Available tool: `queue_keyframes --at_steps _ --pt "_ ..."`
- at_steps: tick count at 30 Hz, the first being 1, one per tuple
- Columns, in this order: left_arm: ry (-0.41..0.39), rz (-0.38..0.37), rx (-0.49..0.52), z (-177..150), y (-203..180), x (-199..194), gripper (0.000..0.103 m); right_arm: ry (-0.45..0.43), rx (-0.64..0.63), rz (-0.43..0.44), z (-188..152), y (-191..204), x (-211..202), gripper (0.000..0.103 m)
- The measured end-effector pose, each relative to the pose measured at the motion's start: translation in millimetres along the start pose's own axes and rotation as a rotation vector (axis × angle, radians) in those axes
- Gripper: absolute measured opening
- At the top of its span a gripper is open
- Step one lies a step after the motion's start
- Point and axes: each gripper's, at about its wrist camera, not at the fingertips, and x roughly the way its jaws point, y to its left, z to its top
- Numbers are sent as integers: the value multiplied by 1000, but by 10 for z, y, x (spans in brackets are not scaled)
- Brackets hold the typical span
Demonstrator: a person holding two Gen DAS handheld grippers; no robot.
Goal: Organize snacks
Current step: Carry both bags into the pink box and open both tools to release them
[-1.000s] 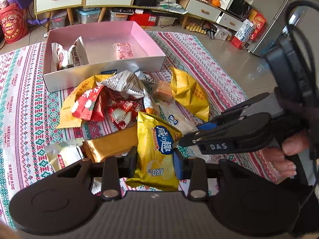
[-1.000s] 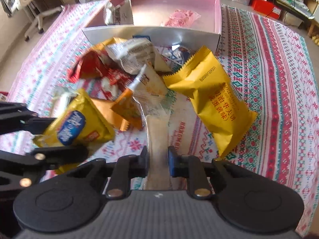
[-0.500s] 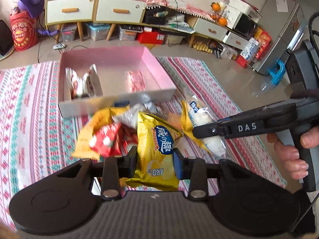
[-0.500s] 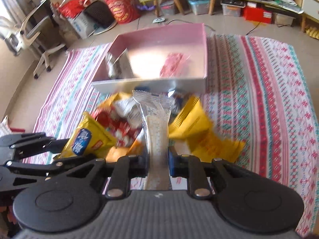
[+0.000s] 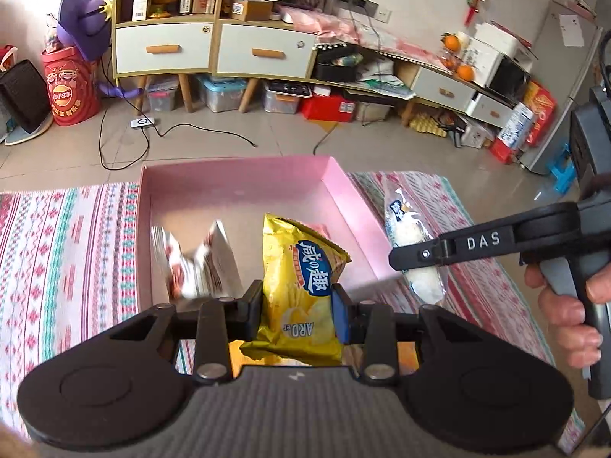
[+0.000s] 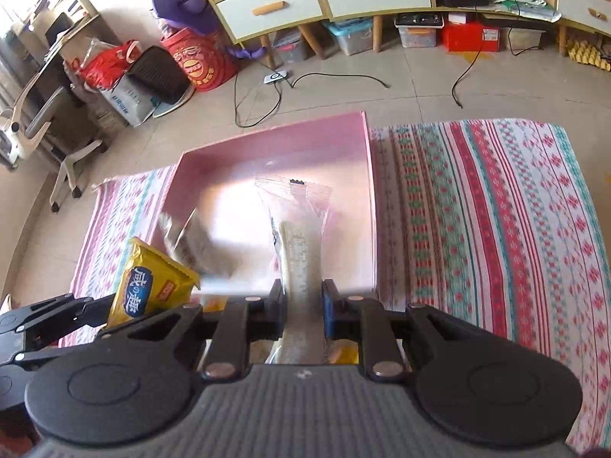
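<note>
My left gripper (image 5: 298,307) is shut on a yellow chip bag (image 5: 301,286) and holds it up over the near edge of the pink box (image 5: 236,179). My right gripper (image 6: 301,305) is shut on a clear-wrapped white bar snack (image 6: 298,252), also held over the pink box (image 6: 366,175). The chip bag (image 6: 143,282) shows at lower left in the right wrist view, and the bar snack (image 5: 414,244) at right in the left wrist view. A red-and-white packet (image 5: 194,263) lies inside the box at its left.
The box sits on a striped patterned cloth (image 6: 496,229) on the floor. Beyond it lie cables (image 5: 183,133) on tiles, a cabinet with drawers (image 5: 214,49), storage bins and a red bucket (image 5: 70,84). An office chair (image 6: 38,126) stands far left.
Both grippers have lifted their snacks off the pile and moved forward to the pink box. The snack pile has dropped out of view below the grippers.
</note>
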Motion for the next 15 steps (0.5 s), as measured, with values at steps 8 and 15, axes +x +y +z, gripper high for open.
queue_keyframes --at_steps 8,15 --pt "-2 34 -22 241 104 457 43 -18 12 -34 307 -57 364 17" --pt "7 71 -36 407 145 761 43 -28 -2 -66 471 -43 583 17"
